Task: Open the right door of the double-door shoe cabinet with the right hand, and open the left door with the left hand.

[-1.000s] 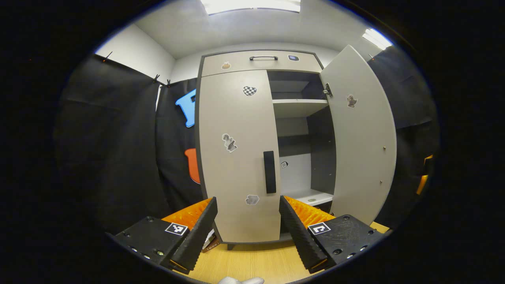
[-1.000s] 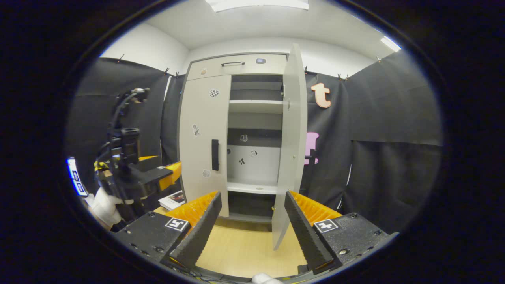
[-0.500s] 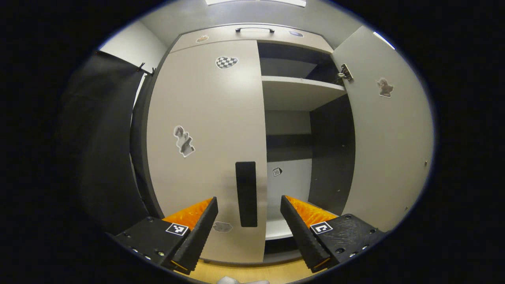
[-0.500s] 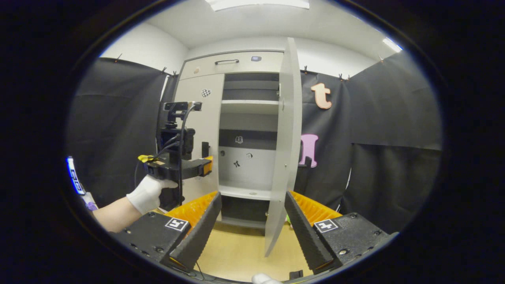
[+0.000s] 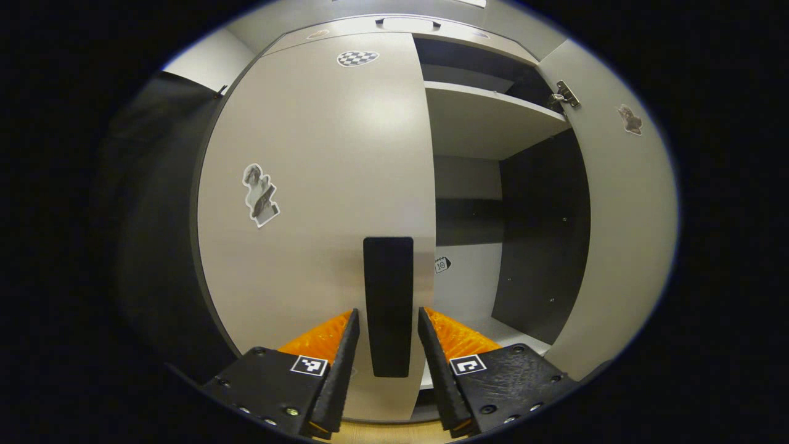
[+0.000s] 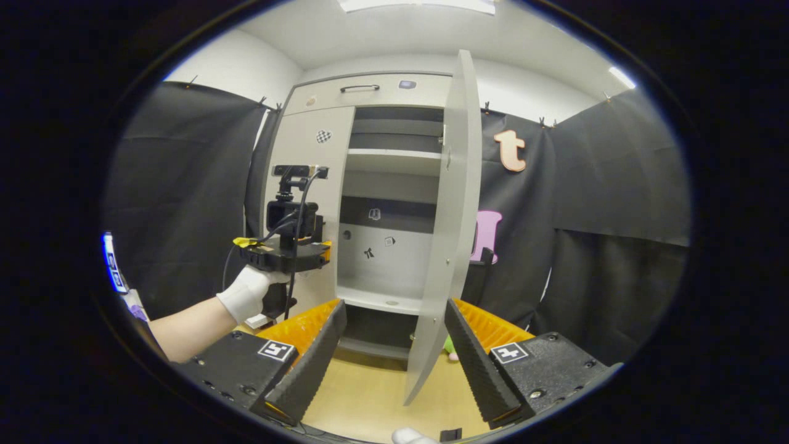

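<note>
In the left gripper view, the left gripper (image 5: pixel 388 370) sits right up at the closed left door (image 5: pixel 308 185), its fingers narrowed around the dark handle (image 5: pixel 388 305), one on each side; whether both press it I cannot tell. The right door (image 5: pixel 622 234) stands swung out. In the right gripper view, the right gripper (image 6: pixel 394 354) is spread wide and holds nothing, back from the shoe cabinet (image 6: pixel 370 98), with the open right door's edge between its fingers. A gloved hand (image 6: pixel 246 296) holds the left gripper against the left door.
</note>
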{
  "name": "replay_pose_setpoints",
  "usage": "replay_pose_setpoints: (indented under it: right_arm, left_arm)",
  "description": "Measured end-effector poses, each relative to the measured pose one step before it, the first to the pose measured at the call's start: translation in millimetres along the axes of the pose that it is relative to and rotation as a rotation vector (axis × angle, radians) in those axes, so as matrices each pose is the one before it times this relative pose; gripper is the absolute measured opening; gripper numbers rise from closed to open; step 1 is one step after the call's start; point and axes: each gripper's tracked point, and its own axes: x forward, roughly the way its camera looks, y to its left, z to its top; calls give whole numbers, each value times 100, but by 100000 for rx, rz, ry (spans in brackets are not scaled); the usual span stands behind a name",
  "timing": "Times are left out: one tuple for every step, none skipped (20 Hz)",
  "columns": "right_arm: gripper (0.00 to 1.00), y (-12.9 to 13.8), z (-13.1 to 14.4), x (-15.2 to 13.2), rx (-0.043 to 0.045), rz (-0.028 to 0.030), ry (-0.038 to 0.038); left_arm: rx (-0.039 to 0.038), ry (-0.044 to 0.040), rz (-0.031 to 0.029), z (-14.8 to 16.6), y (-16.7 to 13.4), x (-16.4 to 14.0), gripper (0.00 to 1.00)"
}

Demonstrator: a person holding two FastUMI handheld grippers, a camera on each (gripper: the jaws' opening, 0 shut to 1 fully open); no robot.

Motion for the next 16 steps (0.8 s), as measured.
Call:
replay_pose_setpoints:
  right_arm:
    - [100, 46, -8, 140, 70, 385, 274]
    - [100, 89, -92, -87, 48, 335, 349]
    - [100, 64, -7, 74, 95, 503, 33]
    - [100, 83, -9, 10, 15, 397, 88]
    - [100, 135, -16, 101, 70, 608, 22]
    - [100, 128, -39, -16, 39, 632, 134]
    - [100, 170, 14, 18, 321, 724, -157]
    - [100, 226, 34, 69, 338, 758, -328]
    - [100, 136, 21, 136, 171, 535, 97]
    - [100, 219, -114, -45, 210, 1099, 303]
    - [100, 177, -36, 4, 239, 746, 231]
    - [100, 141, 3, -73, -238, 573, -101]
    - [100, 82, 89, 23, -463, 305, -127]
    - [100, 40, -26, -9, -348, 562, -81]
    - [100, 187, 55, 41, -221, 716, -107]
    - [100, 164, -10, -112, -429, 958, -153]
  left_arm:
    - [-304, 2076, -949, -591, -203, 474, 50]
    - [-490, -697, -117, -40, -93, 110, 38]
    - [93, -459, -63, 387, 28, -180, 37]
    - [-71, 741, 68, -378, 114, 94, 32]
    - [-241, -717, 195, 250, 51, 22, 31]
    - [-602, 1874, -145, -230, 27, -148, 29]
    - [-220, -825, 461, 59, 126, -60, 26]
    - [341, 677, 340, -80, 123, 93, 22]
    - [-351, -422, -223, 193, -42, -263, 22]
    - [-65, 640, -306, -238, 90, -35, 17]
    - [-972, -589, -732, 258, -114, -443, 17]
    - [173, 518, -941, -157, -25, -289, 12]
    - [303, -607, -668, 95, -7, -402, 12]
    - [426, 463, -790, 14, -32, -398, 12]
    - [509, -39, -901, 103, -7, -547, 12]
    - [-39, -111, -713, 28, 61, -525, 12]
